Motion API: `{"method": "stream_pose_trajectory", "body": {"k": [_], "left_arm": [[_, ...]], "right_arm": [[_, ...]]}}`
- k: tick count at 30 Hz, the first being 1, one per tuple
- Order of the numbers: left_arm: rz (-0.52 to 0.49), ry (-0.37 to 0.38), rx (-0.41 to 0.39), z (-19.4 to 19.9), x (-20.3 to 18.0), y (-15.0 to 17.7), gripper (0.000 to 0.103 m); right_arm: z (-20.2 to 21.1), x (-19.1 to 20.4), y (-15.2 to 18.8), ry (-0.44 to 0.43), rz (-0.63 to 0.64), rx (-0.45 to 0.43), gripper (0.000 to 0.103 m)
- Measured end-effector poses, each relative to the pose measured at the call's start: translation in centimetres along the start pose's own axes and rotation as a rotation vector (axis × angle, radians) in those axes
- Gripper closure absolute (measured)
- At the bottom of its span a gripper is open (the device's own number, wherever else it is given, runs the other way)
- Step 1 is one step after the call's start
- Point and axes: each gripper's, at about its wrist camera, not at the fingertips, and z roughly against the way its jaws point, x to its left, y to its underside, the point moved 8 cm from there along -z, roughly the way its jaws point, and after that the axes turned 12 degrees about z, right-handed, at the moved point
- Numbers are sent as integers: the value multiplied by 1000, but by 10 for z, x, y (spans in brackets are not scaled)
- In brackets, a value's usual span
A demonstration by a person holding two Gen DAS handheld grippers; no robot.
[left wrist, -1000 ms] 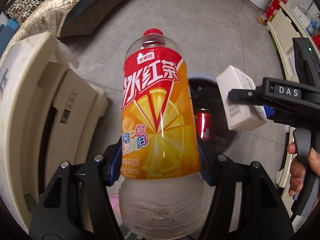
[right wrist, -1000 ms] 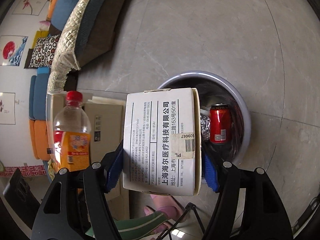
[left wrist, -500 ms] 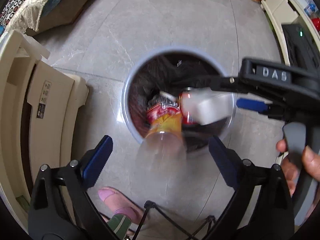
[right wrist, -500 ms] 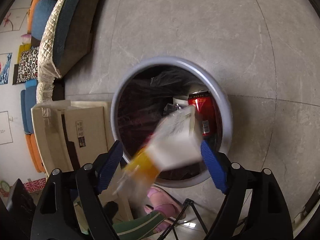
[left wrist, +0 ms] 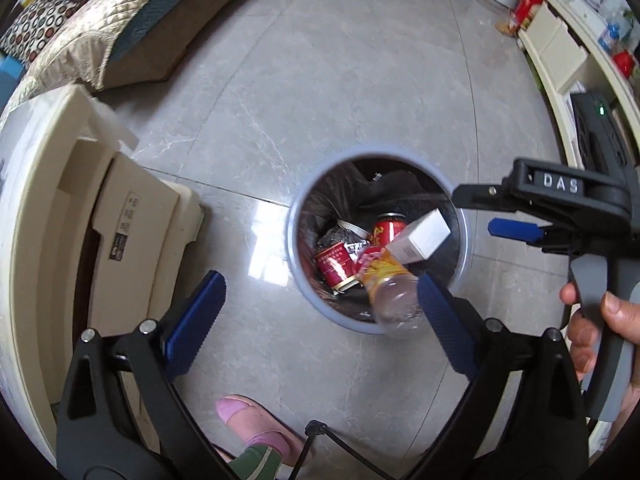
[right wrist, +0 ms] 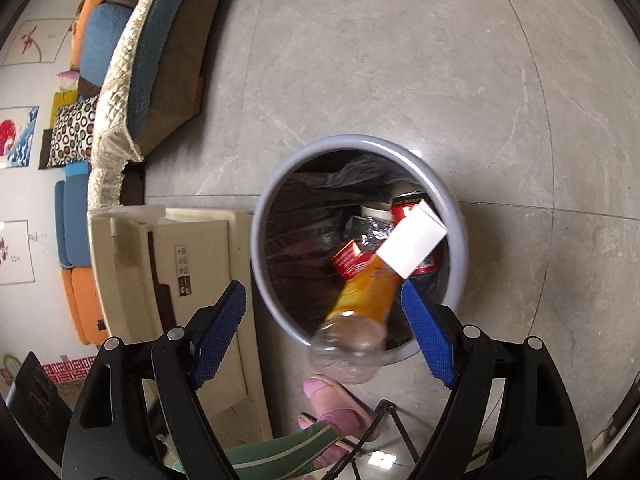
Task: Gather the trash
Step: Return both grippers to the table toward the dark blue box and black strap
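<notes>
A round grey trash bin (left wrist: 295,264) (right wrist: 260,248) with a dark liner stands on the floor below both grippers. The orange-labelled plastic bottle (left wrist: 390,284) (right wrist: 360,304) lies in it neck down, its clear base sticking over the near rim. The white box (left wrist: 420,238) (right wrist: 412,242) rests on the trash beside it. Red cans (left wrist: 334,266) (right wrist: 348,258) lie underneath. My left gripper (left wrist: 320,320) is open and empty above the bin. My right gripper (right wrist: 322,324) is open and empty too; it shows from the side in the left wrist view (left wrist: 520,210).
A cream table (left wrist: 80,208) (right wrist: 160,248) stands left of the bin. A sofa with cushions (left wrist: 120,32) (right wrist: 132,80) is further back. A pink slipper (left wrist: 256,428) (right wrist: 340,404) and a thin black stand are near the bin. A white shelf unit (left wrist: 568,52) lines the right.
Both grippers opened. The bottle dropped from my left gripper and the white box from my right; both fell into the bin and have come to rest there.
</notes>
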Motion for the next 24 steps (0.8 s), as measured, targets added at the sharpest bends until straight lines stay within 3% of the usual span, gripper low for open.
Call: {"method": "stream_pose_trajectory", "body": {"k": [4, 9, 13, 16, 24], "left_arm": [[44, -5, -55, 28, 33, -9, 9], [142, -33, -135, 72, 105, -19, 9], [265, -71, -178, 109, 189, -9, 9], [367, -144, -211, 137, 263, 6, 9], [686, -298, -254, 194, 438, 73, 9]], "right_arm": [[6, 28, 2, -23, 49, -4, 23], [11, 92, 5, -47, 172, 5, 21], [6, 157, 11, -73, 279, 14, 18], [-6, 214, 20, -97, 367, 38, 18], [-52, 381, 71, -162, 627, 135, 17]]}}
